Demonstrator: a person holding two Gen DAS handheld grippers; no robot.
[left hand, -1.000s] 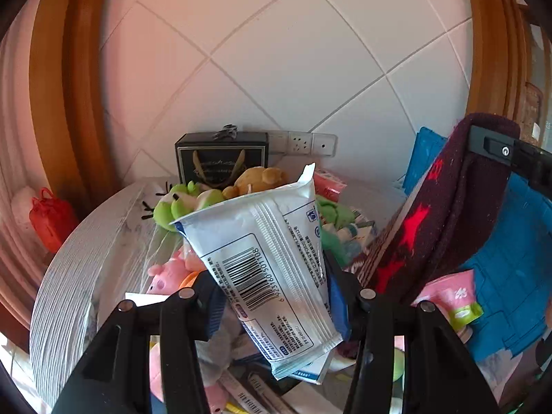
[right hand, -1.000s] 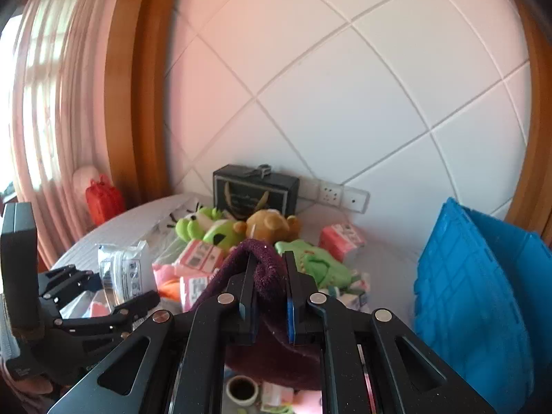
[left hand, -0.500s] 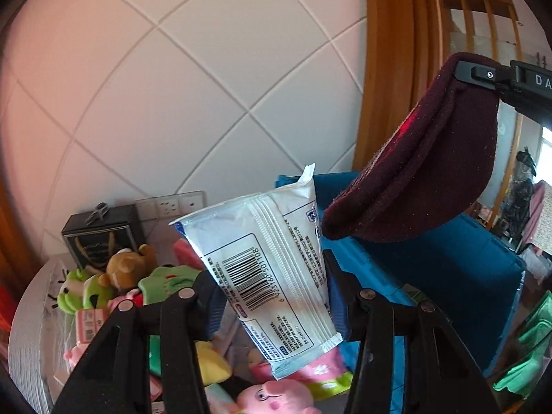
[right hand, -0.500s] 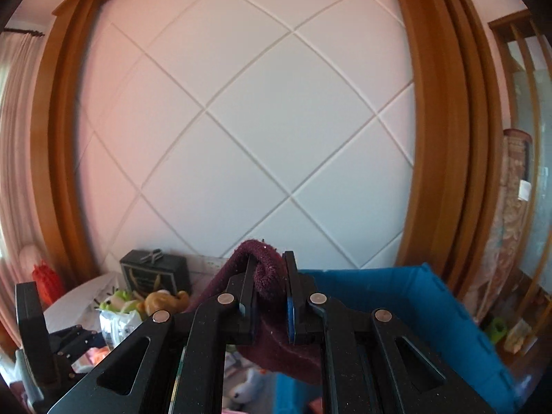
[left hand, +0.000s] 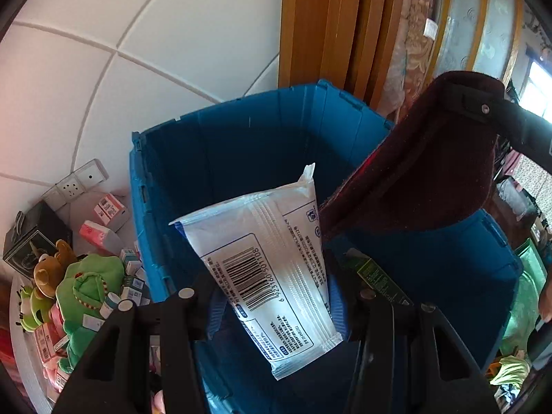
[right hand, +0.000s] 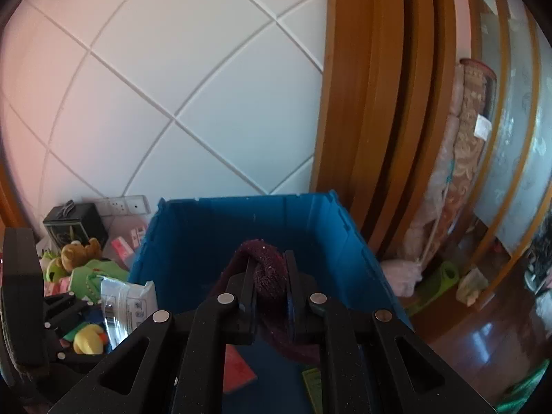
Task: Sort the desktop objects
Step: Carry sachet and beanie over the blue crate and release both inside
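Over the ribbed blue plastic crate (left hand: pixel 262 158): left gripper (left hand: pixel 272 296) clamped on a glossy white crinkled packet (left hand: pixel 272 272); right gripper (right hand: pixel 269 283) pinching fuzzy maroon knit cloth (right hand: pixel 267 269).

blue bin (right hand: pixel 193 241) floor mostly hidden — packet print (left hand: pixel 303 241) illegible
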